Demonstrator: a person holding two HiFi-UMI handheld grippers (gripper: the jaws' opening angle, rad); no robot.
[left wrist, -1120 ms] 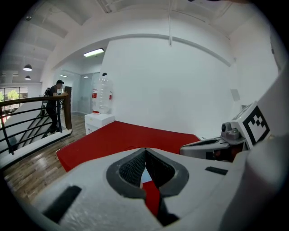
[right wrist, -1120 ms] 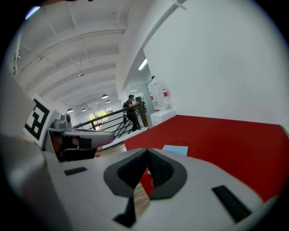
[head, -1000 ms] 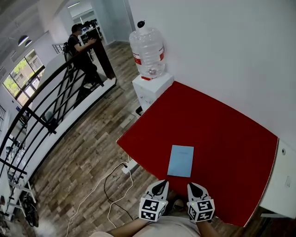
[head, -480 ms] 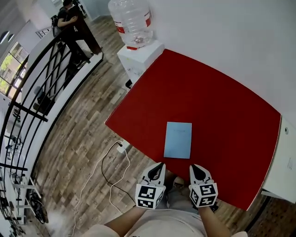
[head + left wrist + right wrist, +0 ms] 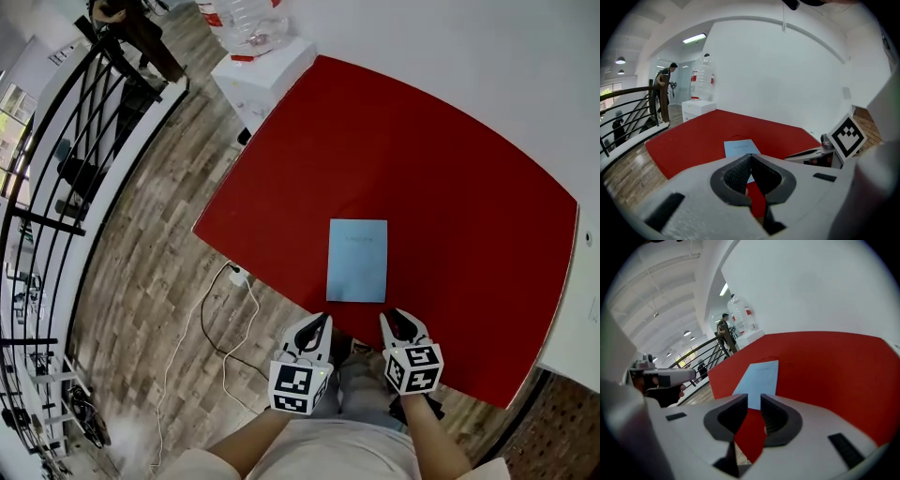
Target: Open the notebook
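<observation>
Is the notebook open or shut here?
Shut: the notebook lies flat on the red table, showing one blue cover, no pages.

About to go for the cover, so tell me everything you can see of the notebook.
The notebook is a thin, pale blue rectangle, its cover plain but for faint print too small to read. Closed, it lies flat on the red table near the front edge. Only the table touches it; the left gripper and right gripper hang short of it.

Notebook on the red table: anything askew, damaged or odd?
Nothing stands out. The notebook lies flat and closed on the red table, with no visible damage. The left gripper, jaws together, and the right gripper, jaws slightly apart, are empty and short of it.
</observation>
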